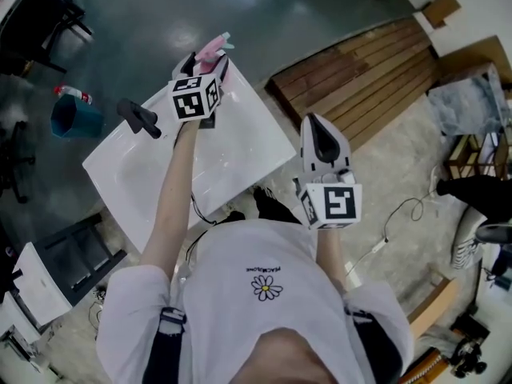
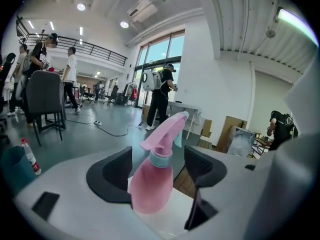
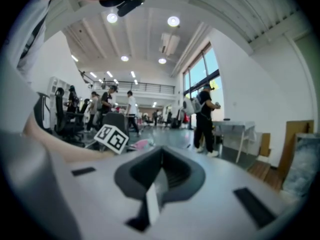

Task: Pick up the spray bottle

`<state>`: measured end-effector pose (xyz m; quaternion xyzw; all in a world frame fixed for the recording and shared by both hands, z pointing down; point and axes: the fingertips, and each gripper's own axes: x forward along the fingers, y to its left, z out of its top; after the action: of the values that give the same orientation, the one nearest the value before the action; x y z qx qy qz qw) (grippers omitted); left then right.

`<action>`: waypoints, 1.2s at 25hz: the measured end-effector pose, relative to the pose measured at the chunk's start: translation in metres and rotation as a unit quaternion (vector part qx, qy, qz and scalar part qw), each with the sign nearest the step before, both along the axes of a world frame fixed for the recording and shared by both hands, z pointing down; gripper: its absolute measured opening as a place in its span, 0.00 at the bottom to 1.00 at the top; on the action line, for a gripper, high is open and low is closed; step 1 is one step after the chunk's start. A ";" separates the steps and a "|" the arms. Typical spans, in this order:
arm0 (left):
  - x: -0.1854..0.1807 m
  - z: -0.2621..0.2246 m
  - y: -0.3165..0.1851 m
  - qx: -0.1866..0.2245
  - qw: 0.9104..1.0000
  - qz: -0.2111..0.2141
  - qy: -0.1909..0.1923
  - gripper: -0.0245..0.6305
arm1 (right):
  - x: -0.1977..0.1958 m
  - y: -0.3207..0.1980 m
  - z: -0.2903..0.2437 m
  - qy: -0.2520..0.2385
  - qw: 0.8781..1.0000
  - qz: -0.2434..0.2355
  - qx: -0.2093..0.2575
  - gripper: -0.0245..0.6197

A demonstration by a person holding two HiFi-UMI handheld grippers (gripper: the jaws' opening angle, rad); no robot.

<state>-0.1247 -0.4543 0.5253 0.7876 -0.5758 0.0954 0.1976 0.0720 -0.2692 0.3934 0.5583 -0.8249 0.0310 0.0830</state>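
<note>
Pink spray bottle [image 2: 152, 184] stands upright right between the left gripper's [image 2: 160, 165] wide-open fingers [image 2: 112, 176]; the right gripper [image 3: 161, 170], fingers shut, hangs well back.

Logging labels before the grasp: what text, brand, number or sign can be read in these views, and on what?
Shirt print, a short line above a daisy: too small to read.
Left marker cube and right marker cube: black-and-white square patterns, no words.
Spray bottle: plain pink, no label showing.
Small bottle on the floor: red label, too blurred to read.
</note>
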 end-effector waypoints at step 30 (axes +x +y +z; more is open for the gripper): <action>0.005 0.052 -0.015 -0.036 0.999 0.019 -0.032 0.54 | 0.003 -0.009 0.019 -0.003 1.000 -0.007 -0.023 0.09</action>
<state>-0.1196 -0.4697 0.5774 0.7873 -0.5629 0.1448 0.2060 0.0752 -0.2786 0.4120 0.5502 -0.8282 0.0508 0.0935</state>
